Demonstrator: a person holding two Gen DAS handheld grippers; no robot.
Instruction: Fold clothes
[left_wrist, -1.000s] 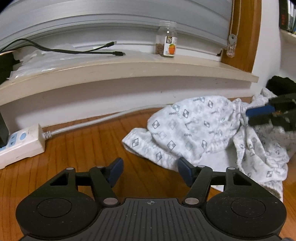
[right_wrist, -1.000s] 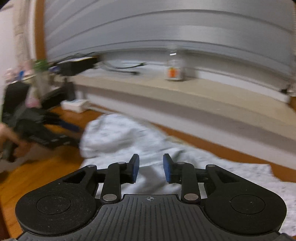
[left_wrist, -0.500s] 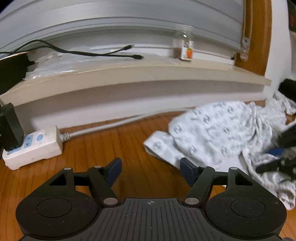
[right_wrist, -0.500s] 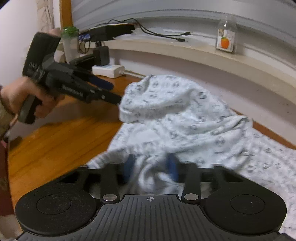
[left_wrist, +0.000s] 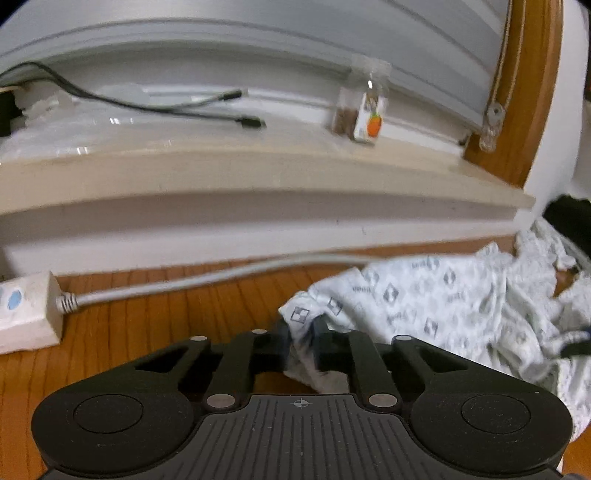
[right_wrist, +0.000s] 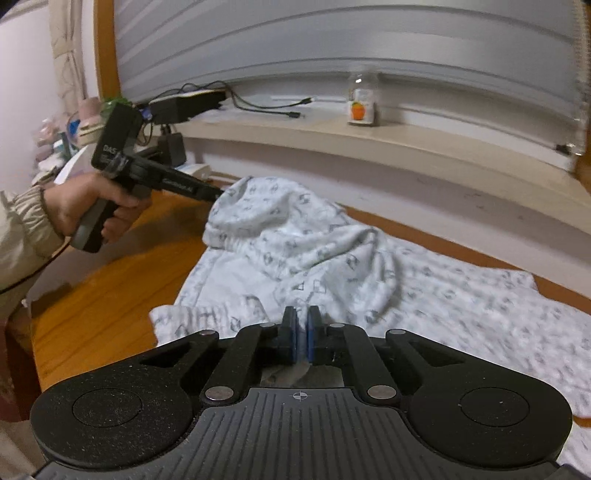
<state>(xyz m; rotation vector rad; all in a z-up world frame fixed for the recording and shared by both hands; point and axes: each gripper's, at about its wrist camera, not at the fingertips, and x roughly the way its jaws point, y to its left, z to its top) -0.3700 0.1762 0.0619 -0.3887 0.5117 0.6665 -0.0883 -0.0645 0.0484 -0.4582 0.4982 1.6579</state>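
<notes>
A white garment with a grey diamond print (right_wrist: 332, 258) lies crumpled on the wooden table (right_wrist: 110, 288). It also shows in the left wrist view (left_wrist: 424, 295). My left gripper (left_wrist: 301, 339) is shut on the garment's left edge, with cloth pinched between its blue pads. In the right wrist view the left gripper (right_wrist: 218, 192) touches the raised fold at the garment's far left. My right gripper (right_wrist: 301, 334) is shut on the garment's near edge, cloth caught between its blue pads.
A white power strip (left_wrist: 26, 314) with a grey cable (left_wrist: 184, 284) lies on the table at the left. A ledge (left_wrist: 258, 166) behind holds black cables (left_wrist: 166, 107) and a small jar (left_wrist: 365, 114). A black adapter (right_wrist: 173, 147) sits by the wall.
Both grippers have closed on the garment. The left gripper moved right onto its left edge; the right gripper's pads came together on the near edge. The garment's left part now stands lifted.
</notes>
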